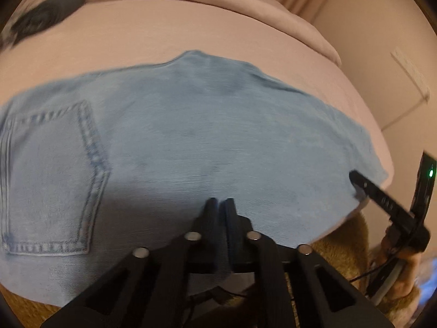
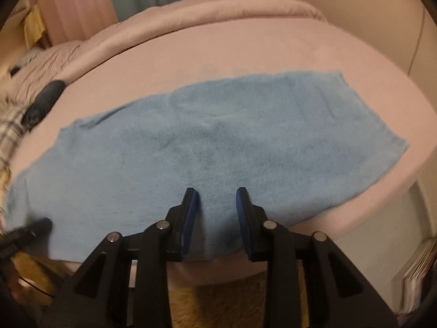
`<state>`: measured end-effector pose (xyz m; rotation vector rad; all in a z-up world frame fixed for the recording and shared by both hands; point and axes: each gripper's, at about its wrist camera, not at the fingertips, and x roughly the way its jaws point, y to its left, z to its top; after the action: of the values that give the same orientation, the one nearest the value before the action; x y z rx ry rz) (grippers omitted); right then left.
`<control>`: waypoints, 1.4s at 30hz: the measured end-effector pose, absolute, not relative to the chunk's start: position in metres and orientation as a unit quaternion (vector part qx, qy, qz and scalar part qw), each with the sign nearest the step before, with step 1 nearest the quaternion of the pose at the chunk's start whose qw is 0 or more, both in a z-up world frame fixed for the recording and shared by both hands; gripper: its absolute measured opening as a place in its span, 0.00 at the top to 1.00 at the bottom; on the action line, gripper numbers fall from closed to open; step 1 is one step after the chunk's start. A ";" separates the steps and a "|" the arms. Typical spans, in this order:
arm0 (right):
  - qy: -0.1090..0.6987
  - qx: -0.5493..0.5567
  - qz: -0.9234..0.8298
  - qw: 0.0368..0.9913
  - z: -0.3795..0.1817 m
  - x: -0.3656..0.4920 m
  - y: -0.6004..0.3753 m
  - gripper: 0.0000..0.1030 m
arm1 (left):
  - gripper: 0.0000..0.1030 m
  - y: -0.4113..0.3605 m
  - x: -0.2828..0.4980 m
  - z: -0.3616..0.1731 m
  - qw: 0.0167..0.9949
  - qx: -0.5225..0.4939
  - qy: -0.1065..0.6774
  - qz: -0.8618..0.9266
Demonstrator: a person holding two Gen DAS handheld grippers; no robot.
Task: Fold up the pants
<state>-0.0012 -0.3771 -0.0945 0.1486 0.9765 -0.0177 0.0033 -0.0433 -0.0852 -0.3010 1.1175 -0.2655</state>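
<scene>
The light blue denim pants (image 1: pixel 191 142) lie spread flat on the pink bed sheet (image 1: pixel 191 32), near the front edge of the bed. In the left wrist view a stitched back pocket (image 1: pixel 52 180) of the pants is seen on the left side, and the cloth reaches over the edge of the mattress.

The left claw (image 1: pixel 220 203) is above the near edge of the pants. Its two black fingers are almost together, with only a thin gap, and a strip of the blue cloth seems to run between them; I cannot tell for sure if it grips it.

The right claw (image 2: pixel 215 194) stands wide, its blue pads (image 2: pixel 191 218) well apart, over the near edge of the pants (image 2: pixel 204 142), with nothing between them. In the left wrist view one finger of the right claw (image 1: pixel 363 184) touches the right end of the pants.

A dark grey object (image 1: pixel 46 16) lies far back on the bed, blurred. Under the bed edge there is a brown fluffy rug (image 2: pixel 218 300).
</scene>
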 end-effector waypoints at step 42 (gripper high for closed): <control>0.495 0.002 0.014 0.869 -0.094 0.020 -0.328 0.28 | 0.90 0.025 -0.001 -0.088 0.866 -0.116 0.486 0.003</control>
<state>0.0203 -0.3281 -0.0940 0.0036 1.0355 0.0286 -0.0006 0.0247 -0.0877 -0.2424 1.0173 0.0057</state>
